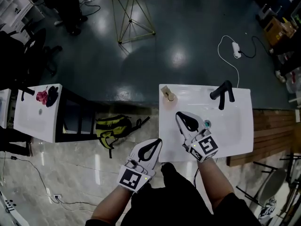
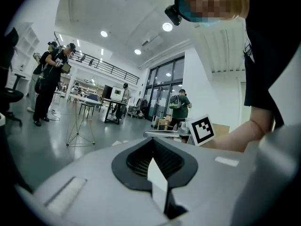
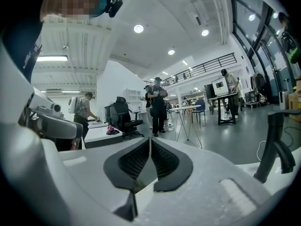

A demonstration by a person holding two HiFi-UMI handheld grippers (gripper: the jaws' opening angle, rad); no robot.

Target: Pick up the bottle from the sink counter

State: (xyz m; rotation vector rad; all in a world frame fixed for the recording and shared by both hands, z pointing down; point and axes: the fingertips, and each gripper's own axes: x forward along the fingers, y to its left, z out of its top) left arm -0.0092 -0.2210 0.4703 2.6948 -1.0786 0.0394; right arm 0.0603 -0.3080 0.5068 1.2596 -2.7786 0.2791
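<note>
While both grippers are pinched together on nothing, the bottle [image 1: 168, 94] stands at the far left corner of the sink counter [image 1: 242, 142], upright as far as the steep head view tells. It lies ahead and slightly left of the right gripper [image 1: 180, 116], which hangs over the counter and is the nearer one. The left gripper [image 1: 156, 144] hangs off the near left edge.

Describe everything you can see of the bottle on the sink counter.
The bottle is small and tan to light brown, with a rounded top; its material cannot be told from this steep head view. It seems to stand upright at the far left corner of the white sink counter, left of the black faucet. Only the counter touches it. The right gripper, shut, hovers nearer the person, clearly apart from it.
</note>
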